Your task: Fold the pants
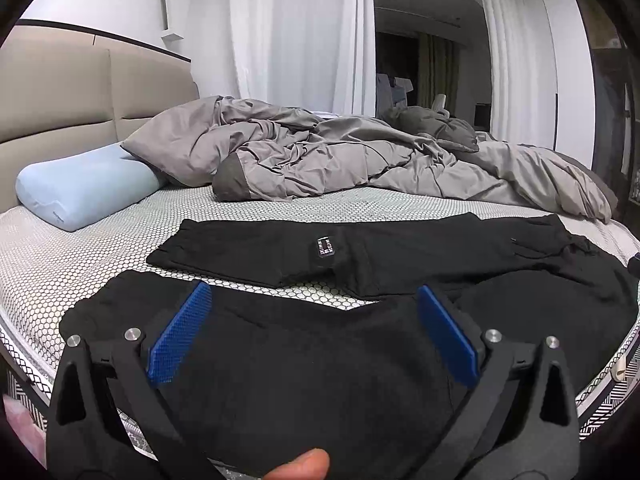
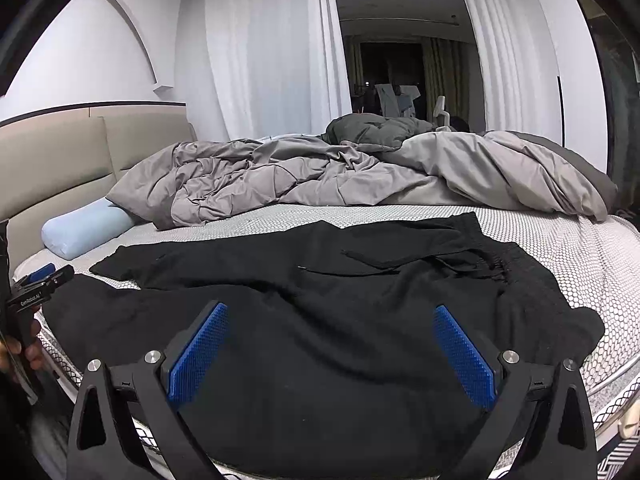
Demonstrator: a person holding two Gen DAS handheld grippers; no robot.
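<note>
Black pants (image 1: 304, 360) lie spread on the bed's near side, both legs running left and the waistband (image 2: 492, 256) to the right. The far leg (image 1: 256, 252) lies flat with a small label; the near leg lies under both grippers. My left gripper (image 1: 314, 296) is open above the near leg, its blue pads (image 1: 180, 336) wide apart. My right gripper (image 2: 330, 312) is open above the seat area of the pants (image 2: 320, 320). The left gripper also shows at the left edge of the right wrist view (image 2: 40, 280).
A crumpled grey duvet (image 1: 340, 156) fills the far half of the bed. A light blue pillow (image 1: 84, 186) lies by the beige headboard (image 1: 60, 92). The white dotted mattress (image 1: 48, 264) shows around the pants. White curtains (image 2: 260, 48) hang behind.
</note>
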